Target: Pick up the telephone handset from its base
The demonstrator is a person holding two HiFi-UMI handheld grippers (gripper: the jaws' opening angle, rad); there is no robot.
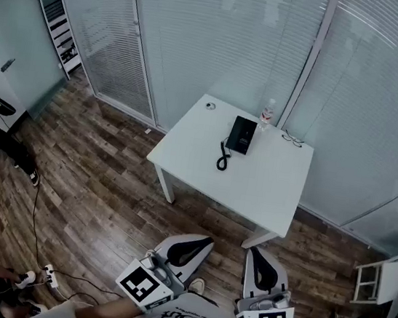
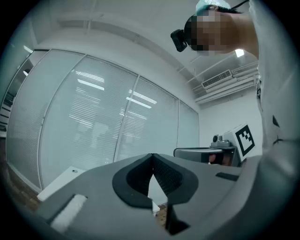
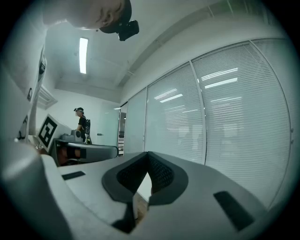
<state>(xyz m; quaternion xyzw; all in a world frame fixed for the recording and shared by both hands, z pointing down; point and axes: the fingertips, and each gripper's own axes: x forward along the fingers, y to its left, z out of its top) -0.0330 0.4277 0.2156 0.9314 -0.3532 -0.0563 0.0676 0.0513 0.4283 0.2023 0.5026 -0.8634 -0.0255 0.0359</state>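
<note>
Black telephone [image 1: 241, 135], white table [image 1: 268, 190], wood-grain floor [image 1: 93, 176]

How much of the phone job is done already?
Nothing is done yet. The handset lies on its base on the white table. In hand: nothing; the left gripper and right gripper are shut, empty, far off. Left: step closer, grasp, lift.

The telephone is a black, roughly rectangular desk unit. Its handset [image 1: 235, 132] sits seated on the base [image 1: 245, 136]; at this viewing distance the 2 parts cannot be separated clearly. The unit lies flat on a white table [image 1: 268, 190]. 1 black coiled cord [image 1: 222, 158] trails from the unit's near edge toward the grippers. The unit lies well ahead of the left gripper [image 1: 207, 242] and the right gripper [image 1: 254, 252], touching neither, slightly nearer the left gripper's line.
</note>
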